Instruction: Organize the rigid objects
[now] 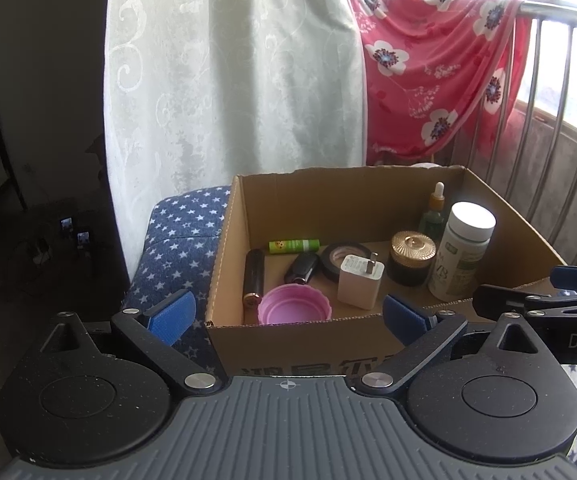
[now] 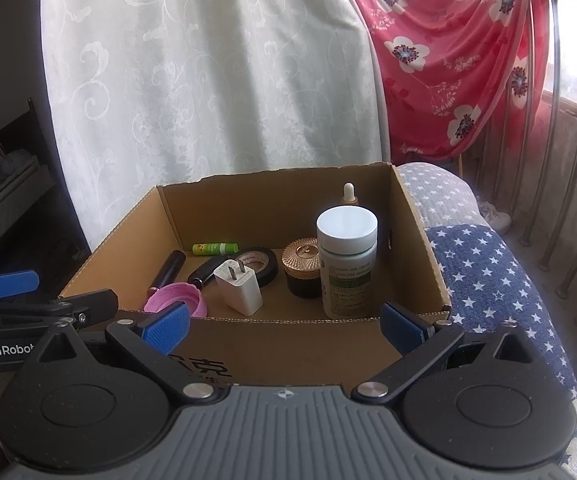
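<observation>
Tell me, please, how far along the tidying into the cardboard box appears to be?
Mostly done, it seems: the cardboard box already holds the white bottle, charger, pink lid and others. Left gripper and right gripper are open, holding nothing. No loose items are visible outside.

Box sits on a cushion, a curtain behind it, a blanket over a rail far right. In the box: bottle at near right, dropper behind it, jar just left of the bottle. Charger near centre, tape behind and touching it. Lid near left; tube at its left, fob between tube and tape. Stick lies far, behind the fob.
</observation>
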Demonstrator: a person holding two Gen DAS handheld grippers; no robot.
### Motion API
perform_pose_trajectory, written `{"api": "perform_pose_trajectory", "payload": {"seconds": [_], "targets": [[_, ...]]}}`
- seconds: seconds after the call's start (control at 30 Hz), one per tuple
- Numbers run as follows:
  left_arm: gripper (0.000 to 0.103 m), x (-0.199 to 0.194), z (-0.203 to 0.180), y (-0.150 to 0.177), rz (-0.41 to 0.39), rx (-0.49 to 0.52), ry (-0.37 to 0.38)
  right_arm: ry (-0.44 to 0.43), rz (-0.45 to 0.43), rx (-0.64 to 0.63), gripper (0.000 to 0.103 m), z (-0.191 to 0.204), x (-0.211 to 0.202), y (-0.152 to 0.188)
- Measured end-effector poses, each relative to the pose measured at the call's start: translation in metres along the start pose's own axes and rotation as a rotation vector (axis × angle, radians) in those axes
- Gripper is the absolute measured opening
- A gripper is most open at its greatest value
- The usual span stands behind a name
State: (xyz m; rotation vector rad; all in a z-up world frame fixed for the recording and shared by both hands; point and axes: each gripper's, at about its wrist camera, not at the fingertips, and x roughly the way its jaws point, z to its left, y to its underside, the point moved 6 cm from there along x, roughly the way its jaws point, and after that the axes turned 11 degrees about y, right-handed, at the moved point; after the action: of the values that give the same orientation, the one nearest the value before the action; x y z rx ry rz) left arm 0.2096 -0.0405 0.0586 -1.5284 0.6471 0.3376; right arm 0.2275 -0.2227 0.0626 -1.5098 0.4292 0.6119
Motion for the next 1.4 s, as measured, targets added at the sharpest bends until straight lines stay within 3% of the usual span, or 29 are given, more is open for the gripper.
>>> {"api": "perform_pose_trajectory", "payload": {"seconds": [1.4], "targets": [[0.099, -0.0021, -0.004, -0.002, 0.005, -0.012, 0.005, 0.007, 0.003, 0.002, 0.103, -0.0005, -0.0018, -0.0009]]}}
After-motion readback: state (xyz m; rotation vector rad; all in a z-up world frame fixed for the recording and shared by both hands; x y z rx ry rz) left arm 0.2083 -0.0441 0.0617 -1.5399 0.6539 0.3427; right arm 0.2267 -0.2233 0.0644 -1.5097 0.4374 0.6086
